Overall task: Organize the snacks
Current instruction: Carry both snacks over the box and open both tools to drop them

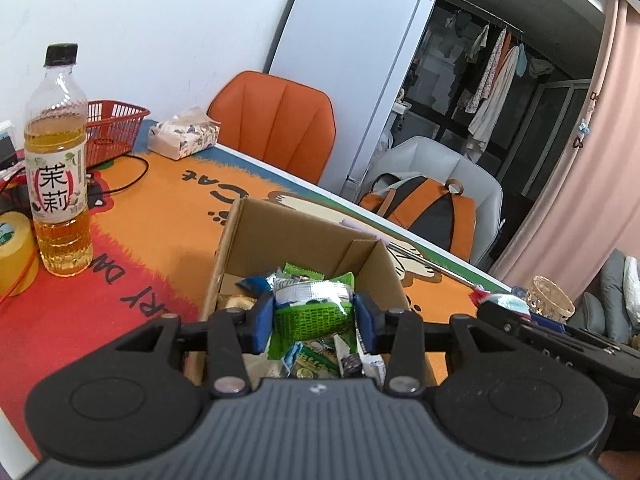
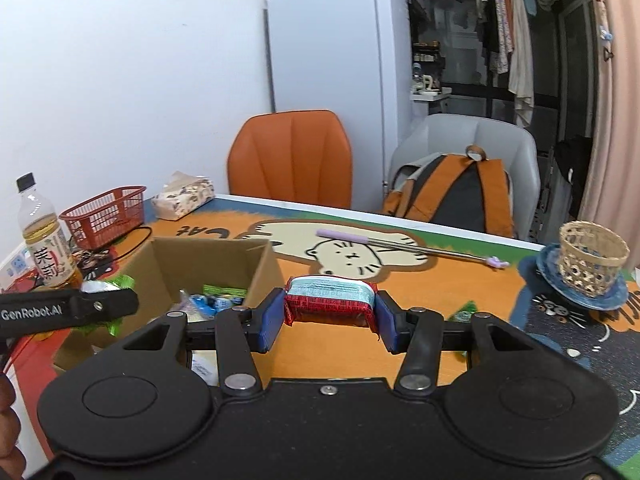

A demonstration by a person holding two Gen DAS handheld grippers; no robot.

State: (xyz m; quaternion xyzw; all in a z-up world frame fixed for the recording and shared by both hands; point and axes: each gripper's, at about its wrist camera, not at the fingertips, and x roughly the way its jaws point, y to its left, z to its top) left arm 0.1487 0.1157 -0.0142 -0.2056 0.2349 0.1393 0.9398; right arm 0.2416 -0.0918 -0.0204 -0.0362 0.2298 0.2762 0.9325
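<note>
In the left wrist view my left gripper [image 1: 314,320] is shut on a green snack packet [image 1: 312,318] with a silvery top, its blue pads against both sides. It hangs just above an open cardboard box [image 1: 288,232] holding several green and blue wrapped snacks. In the right wrist view my right gripper [image 2: 331,312] is shut on a red snack packet [image 2: 330,306] with a pale blue top, above the orange mat, to the right of the box [image 2: 200,256]. A small green packet [image 2: 464,312] lies on the mat by the right finger.
A tea bottle [image 1: 58,168], a yellow tape roll [image 1: 14,252], a red basket [image 1: 114,128] and a tissue pack [image 1: 184,136] stand at the left. A woven cup on a blue plate [image 2: 592,260] and a metal rod [image 2: 408,246] lie to the right. Chairs stand behind the table.
</note>
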